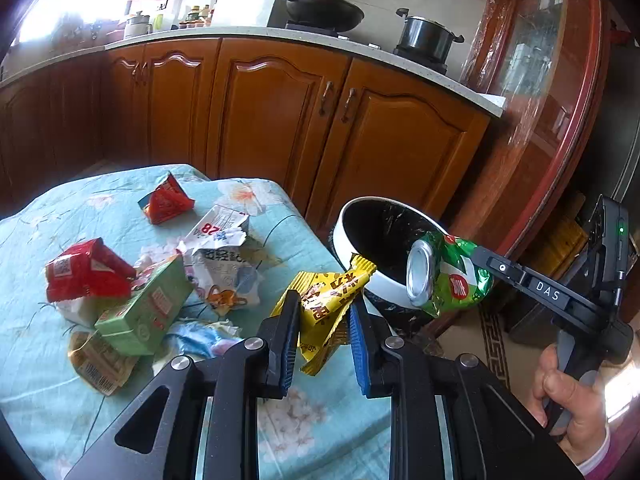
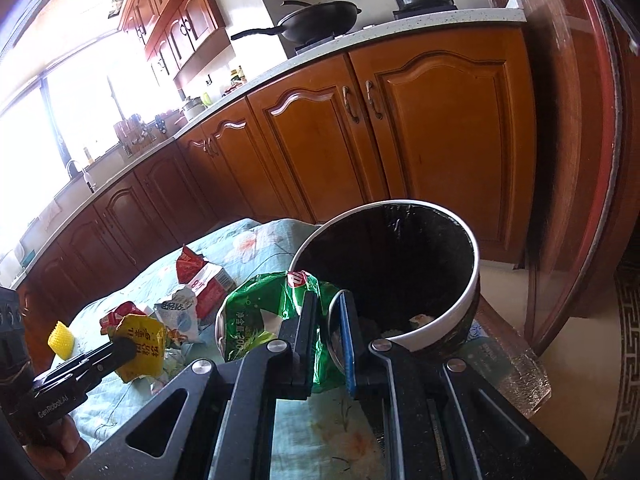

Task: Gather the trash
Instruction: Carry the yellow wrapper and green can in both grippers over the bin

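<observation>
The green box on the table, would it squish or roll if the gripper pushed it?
The green box probably slides rather than rolls: its faces are flat and its edges square. It looks like thin card, so it may dent under a hard squeeze. It lies tilted on the other trash, so a push might tip it off.

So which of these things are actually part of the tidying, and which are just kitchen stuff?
Part of the job:
yellow wrapper, in left gripper
crushed green can, in right gripper
bin
red packet
green carton

Just there:
wok
pot
cupboards
</observation>
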The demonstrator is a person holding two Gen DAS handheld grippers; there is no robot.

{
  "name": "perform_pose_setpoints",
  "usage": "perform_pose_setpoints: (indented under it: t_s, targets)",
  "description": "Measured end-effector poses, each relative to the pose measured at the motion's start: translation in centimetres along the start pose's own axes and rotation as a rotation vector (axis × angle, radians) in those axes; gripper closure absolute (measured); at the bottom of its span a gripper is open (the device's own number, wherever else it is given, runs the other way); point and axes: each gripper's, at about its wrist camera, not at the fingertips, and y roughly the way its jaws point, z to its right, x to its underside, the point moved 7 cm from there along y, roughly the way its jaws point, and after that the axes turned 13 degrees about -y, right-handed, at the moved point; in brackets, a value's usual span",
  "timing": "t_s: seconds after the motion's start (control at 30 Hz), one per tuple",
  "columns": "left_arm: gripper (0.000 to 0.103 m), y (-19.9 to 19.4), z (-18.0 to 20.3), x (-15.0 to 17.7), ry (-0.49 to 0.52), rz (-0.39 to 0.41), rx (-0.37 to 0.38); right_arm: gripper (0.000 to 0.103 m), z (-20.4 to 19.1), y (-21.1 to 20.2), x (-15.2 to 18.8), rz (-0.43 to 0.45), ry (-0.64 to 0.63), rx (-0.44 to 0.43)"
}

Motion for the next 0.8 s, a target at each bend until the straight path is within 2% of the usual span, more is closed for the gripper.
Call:
perform_pose_setpoints:
  t_s: [0.47, 0.8]
  targets:
    - [0.081, 9.6, 5.6, -3.6, 0.077, -0.065, 0.013, 0.092, 5.3, 2.9, -1.7, -0.035, 0.003, 0.064]
    - [0.079, 15.5, 7.3, -5.5, 0.085, -0.125, -0.012, 0.092, 7.1, 5.8, -2.7, -0.087, -0.045, 0.087]
